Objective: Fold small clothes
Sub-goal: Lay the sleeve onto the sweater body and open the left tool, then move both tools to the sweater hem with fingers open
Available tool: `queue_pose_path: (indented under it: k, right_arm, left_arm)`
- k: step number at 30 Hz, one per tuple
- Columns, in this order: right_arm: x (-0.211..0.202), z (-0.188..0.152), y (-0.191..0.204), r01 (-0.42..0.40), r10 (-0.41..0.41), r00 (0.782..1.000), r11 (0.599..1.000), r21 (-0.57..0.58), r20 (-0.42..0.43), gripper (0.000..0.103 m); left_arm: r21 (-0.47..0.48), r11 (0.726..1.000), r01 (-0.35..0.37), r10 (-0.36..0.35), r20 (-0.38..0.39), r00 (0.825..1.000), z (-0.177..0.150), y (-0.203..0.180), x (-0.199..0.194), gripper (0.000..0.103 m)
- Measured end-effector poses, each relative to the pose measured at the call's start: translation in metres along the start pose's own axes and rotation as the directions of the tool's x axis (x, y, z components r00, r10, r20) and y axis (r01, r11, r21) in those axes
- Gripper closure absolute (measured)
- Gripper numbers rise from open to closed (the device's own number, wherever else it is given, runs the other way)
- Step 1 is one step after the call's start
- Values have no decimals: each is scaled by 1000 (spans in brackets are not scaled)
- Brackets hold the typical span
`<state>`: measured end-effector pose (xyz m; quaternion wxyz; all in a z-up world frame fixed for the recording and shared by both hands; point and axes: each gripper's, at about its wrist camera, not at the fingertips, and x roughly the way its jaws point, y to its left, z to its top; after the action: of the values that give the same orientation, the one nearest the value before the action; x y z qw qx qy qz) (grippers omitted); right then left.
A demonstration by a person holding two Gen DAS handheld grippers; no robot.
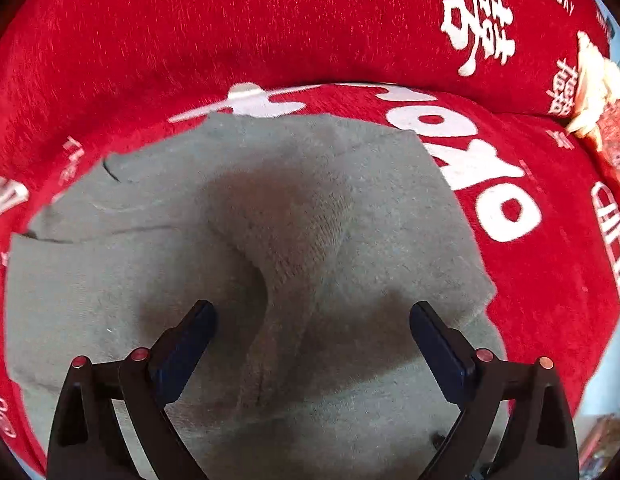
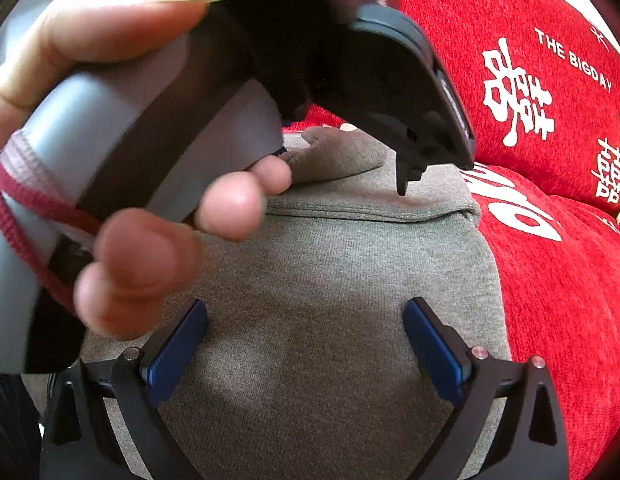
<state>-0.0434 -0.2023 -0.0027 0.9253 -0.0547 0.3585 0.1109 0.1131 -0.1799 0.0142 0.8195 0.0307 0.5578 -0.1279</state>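
Note:
A small grey knitted garment (image 1: 294,232) lies spread on a red cover, with a raised ridge of cloth running down its middle. My left gripper (image 1: 310,312) is open just above it, one finger on each side of the ridge. In the right wrist view the same grey garment (image 2: 330,280) has a fold (image 2: 370,204) across its far end. My right gripper (image 2: 306,312) is open and empty above the cloth. The hand holding the left gripper's body (image 2: 158,128) fills the upper left and hides the far left of the garment.
The red plush cover (image 1: 190,32) with white lettering (image 1: 478,168) lies under and around the garment, and shows to the right in the right wrist view (image 2: 558,260). A pale cream object (image 1: 594,84) sits at its far right edge.

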Motion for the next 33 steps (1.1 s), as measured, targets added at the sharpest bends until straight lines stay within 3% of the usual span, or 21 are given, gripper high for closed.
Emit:
queue_pose_path:
  k: [8,12,17,22,23,24,25,26,27,31,32,33]
  right_arm:
    - [-8,2,-10,-25,25,1000,998,58,-8,3]
    - [-13,25,-29,3,-4,1000,984,177,7,3]
    - [9,74,-15,31,-33,999,987,158,6,3]
    - [63,118,1,26,-13,996,988,151,-90,3]
    - [76,122,2,28,-10,993,989,148,-118,6]
    - [90,124,1,31,-9,989,989,144,-151,28]
    - [102,124,-2,46,-19,981,989,139,-191,69]
    - [104,123,-4,92,-67,979,988,125,-193,75]
    - [99,122,-10,87,-63,984,987,137,-168,82]
    - [77,107,-52,102,-67,989,952,289,-129,83]
    - [75,102,-63,77,-35,991,936,344,-126,81]
    - [74,95,-74,47,5,991,917,397,-130,68]
  left_arm:
    - [1,990,139,-138,124,983,-20,49,-56,5]
    - [-84,991,100,-84,177,981,-32,102,-69,5]
    - [-243,968,55,-13,172,985,-46,159,-65,5]
    - [-264,964,-17,61,157,986,-62,177,-55,5]
    - [-266,964,-21,63,148,987,-64,179,-51,5]
    - [-265,964,-25,64,140,988,-66,180,-48,5]
    - [-258,966,-30,66,133,989,-68,180,-45,5]
    - [-246,968,-39,74,132,988,-70,179,-43,5]
    - [-235,971,-48,81,136,987,-71,177,-43,5]
    - [-192,979,-74,103,145,984,-72,168,-39,5]
    - [-182,980,-81,108,146,983,-72,166,-38,5]
    - [-171,981,-90,116,147,982,-72,163,-38,5]
